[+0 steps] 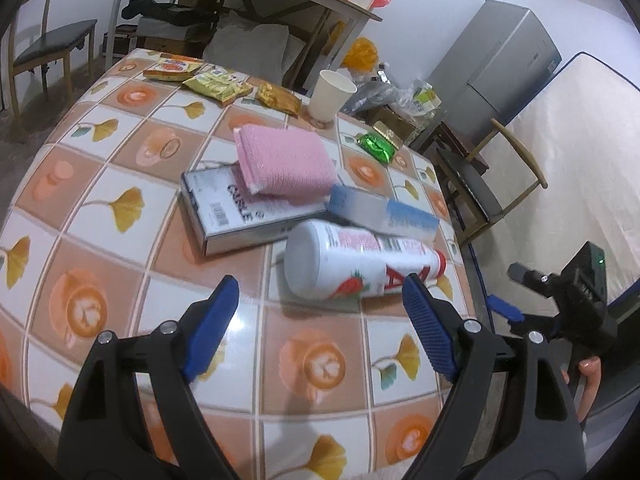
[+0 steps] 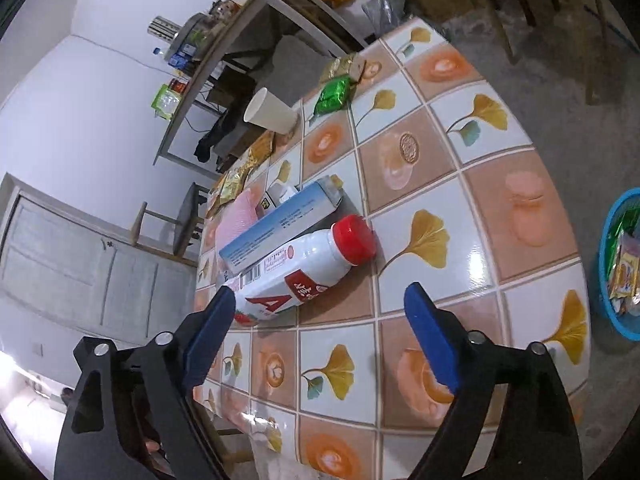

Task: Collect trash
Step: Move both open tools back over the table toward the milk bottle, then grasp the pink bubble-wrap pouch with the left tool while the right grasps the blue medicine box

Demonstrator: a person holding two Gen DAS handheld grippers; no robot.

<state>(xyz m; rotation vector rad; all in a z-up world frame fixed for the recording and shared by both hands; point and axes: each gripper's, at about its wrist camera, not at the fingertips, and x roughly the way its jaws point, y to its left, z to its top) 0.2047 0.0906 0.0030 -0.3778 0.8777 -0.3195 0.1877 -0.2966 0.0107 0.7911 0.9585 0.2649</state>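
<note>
Both grippers hang over the tiled desk (image 1: 120, 208) with nothing in them. The left gripper (image 1: 320, 312) has its jaws spread wide and empty, and the white yogurt bottle (image 1: 360, 264) lies on its side just beyond them, in the middle of the left wrist view. The right gripper (image 2: 320, 316) is likewise wide open and empty; in its view the same bottle (image 2: 304, 268) lies at centre, its red cap (image 2: 354, 240) pointing to the right, the left pad in front of the bottle's base.

My guess is the bottle goes next. A blue-and-white carton (image 1: 380, 212) leans across it, touching the upper side, and beyond that a flat grey box (image 1: 240, 216) carries a pink sponge cloth (image 1: 280, 160). To take the bottle cleanly, I would bring the jaws down across its round body near the middle, clear of the carton, so the pads close on the plastic rather than on the carton's edge; the bottle may roll if only one pad meets it first.

The blue basin (image 2: 620, 264) at the right edge of the right wrist view already holds wrappers, so that looks like the place for it. A paper cup (image 1: 330, 96), a green wrapper (image 1: 376, 146) and snack packets (image 1: 216, 84) wait in the upper part of the left wrist view.
</note>
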